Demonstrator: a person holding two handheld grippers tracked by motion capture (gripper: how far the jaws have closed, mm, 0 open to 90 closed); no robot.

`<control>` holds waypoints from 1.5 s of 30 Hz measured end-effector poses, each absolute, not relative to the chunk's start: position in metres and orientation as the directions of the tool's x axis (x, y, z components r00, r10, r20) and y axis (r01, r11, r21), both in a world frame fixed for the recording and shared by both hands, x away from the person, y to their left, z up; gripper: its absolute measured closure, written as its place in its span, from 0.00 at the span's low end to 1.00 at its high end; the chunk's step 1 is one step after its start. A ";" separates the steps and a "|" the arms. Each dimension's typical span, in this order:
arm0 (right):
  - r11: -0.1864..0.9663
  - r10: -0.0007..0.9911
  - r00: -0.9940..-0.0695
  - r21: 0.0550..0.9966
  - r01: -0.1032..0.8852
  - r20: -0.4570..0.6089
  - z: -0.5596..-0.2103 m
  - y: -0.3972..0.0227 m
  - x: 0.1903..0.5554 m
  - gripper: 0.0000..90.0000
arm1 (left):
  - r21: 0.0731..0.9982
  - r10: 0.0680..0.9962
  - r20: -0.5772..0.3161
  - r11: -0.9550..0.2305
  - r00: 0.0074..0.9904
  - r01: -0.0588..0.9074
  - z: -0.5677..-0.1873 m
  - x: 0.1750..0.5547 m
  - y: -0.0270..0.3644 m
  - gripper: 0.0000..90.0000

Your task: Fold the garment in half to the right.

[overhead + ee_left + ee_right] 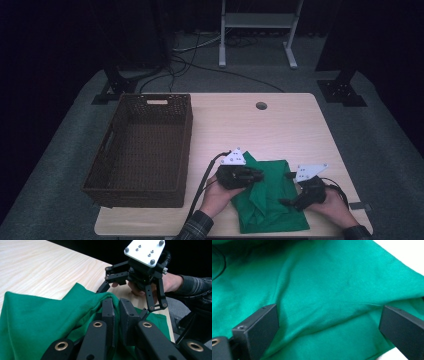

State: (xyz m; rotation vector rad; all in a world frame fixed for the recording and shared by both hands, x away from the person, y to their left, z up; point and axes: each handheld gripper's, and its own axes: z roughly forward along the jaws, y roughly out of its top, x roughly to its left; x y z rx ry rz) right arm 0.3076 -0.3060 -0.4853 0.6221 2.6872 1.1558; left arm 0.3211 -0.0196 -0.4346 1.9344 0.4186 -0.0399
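High view: the green cloth (267, 200) lies crumpled on the near right part of the counter (280, 125), between my two hands. My left tool (254, 176) rests over the cloth's left part, and my right tool (290, 202) sits at its right edge. The brown woven basket (140, 150) stands on the counter's left side, apart from the cloth.

In the left gripper view, my left tool (117, 312) is closed on a raised fold of the cloth (37, 317), the green fabric pinched between the two black jaws and pulled up into a ridge. My right tool (130, 293) shows beyond it, jaws spread above the cloth's far edge.

In the right gripper view, my right tool (329, 325) stands wide open, its jaws either side of smooth cloth (324, 290), gripping nothing.
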 end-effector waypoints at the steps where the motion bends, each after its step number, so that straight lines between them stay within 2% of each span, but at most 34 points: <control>1: 0.614 0.430 -0.902 0.723 0.318 0.032 -0.486 -0.306 0.308 0.02 | 0.890 0.269 -0.223 -0.336 0.937 0.309 -0.435 0.321 -0.021 0.92; 15: 0.611 0.454 -0.891 0.721 0.326 0.018 -0.487 -0.277 0.300 0.02 | 0.871 0.258 -0.234 -0.374 0.937 0.320 -0.444 0.325 -0.028 0.92; 23: 0.634 0.427 -0.904 0.713 0.299 -0.002 -0.482 -0.287 0.298 0.02 | 0.857 0.248 -0.250 -0.393 0.936 0.333 -0.455 0.330 -0.042 0.92; 29: 0.632 0.416 -0.909 0.710 0.310 0.026 -0.485 -0.302 0.297 0.02 | 0.842 0.237 -0.251 -0.425 0.939 0.332 -0.461 0.332 -0.054 0.92; 45: 0.624 0.412 -0.911 0.721 0.300 0.022 -0.487 -0.301 0.296 0.02 | 0.792 0.239 -0.275 -0.493 0.931 0.360 -0.481 0.339 -0.069 0.92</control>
